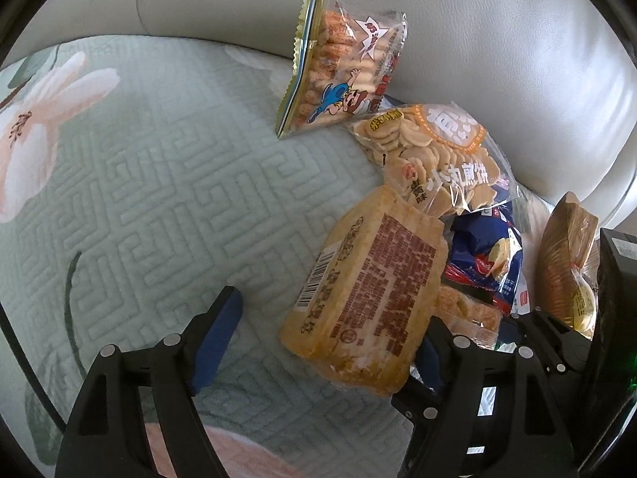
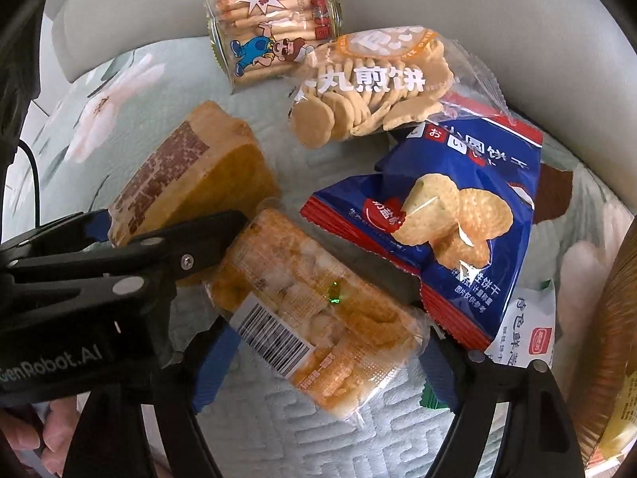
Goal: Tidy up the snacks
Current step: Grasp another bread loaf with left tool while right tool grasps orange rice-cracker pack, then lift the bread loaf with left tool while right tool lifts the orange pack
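Both tongs, left [image 1: 322, 342] and right [image 2: 322, 354], stood apart astride crispy-rice packets [image 2: 314, 314]; slick wrappers could squirt free sideways.

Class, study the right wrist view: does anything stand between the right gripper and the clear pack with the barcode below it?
Nothing visible does. The right gripper has open jaws either side of the barcode pack, with no object between them. The left gripper sits beside the pack's upper left end, and the blue biscuit bag lies alongside.
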Tool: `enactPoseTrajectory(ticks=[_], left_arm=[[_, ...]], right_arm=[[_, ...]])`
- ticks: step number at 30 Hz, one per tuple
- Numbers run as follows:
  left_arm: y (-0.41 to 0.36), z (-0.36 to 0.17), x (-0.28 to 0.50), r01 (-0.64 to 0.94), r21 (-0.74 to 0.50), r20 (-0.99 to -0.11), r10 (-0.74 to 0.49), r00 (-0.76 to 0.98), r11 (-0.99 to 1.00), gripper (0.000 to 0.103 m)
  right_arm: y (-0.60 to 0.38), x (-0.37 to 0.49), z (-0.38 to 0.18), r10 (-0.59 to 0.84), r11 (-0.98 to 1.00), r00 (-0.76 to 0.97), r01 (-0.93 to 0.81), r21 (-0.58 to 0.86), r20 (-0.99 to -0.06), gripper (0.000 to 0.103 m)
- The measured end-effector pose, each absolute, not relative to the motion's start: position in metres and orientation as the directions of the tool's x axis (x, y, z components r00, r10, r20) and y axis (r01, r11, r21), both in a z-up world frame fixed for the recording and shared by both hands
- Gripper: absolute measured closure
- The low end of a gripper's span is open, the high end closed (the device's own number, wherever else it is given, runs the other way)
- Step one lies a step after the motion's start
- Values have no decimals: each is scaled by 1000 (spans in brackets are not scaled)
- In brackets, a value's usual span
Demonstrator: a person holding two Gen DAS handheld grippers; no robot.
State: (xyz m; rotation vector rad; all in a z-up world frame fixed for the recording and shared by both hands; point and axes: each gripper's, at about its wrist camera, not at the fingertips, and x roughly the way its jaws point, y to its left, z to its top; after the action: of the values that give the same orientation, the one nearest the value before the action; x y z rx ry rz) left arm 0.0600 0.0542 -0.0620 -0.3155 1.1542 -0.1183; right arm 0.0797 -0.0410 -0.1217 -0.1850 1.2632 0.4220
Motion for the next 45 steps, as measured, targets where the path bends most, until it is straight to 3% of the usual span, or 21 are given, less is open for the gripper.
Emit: enactPoseTrajectory(ticks=[17,19,21,24,25,26,27,29,45], left_arm=[[48,-63,61,-60,-300,-878,-251,408,952,24],[48,-62,61,-57,-298,-879,-250,407,953,23],[46,-62,61,-55,-296,-877,-249,410,953,21],[45,-62,60,-54,-302,-872,-253,419,952,21],[46,-62,59,-55,-309,-869,-258,422,950,23],[49,-61,58,-63,-310,-867,-254,430,949,31],[53,-57,54,-59,-342,-842,-278,462,938,58],[59,-54,51,-56,-393,-815,-319,484,918,64],[49,-41,40,-84,-347,-819,-258,513,934,68]], right_arm=[[-37,80,-123,212,904,221,-414,106,-952,17],[-37,78,-123,205,906,216,-412,101,-955,20],[-38,77,-120,181,913,222,-400,80,-958,31],[-45,78,-118,196,924,224,-369,103,-955,36],[-46,78,-117,200,925,227,-365,107,-953,36],[-46,78,-117,198,926,228,-363,105,-953,38],[-46,77,-116,191,928,229,-360,99,-954,41],[-47,76,-116,182,931,225,-353,94,-957,43],[-97,73,-111,426,891,183,-253,377,-886,54]])
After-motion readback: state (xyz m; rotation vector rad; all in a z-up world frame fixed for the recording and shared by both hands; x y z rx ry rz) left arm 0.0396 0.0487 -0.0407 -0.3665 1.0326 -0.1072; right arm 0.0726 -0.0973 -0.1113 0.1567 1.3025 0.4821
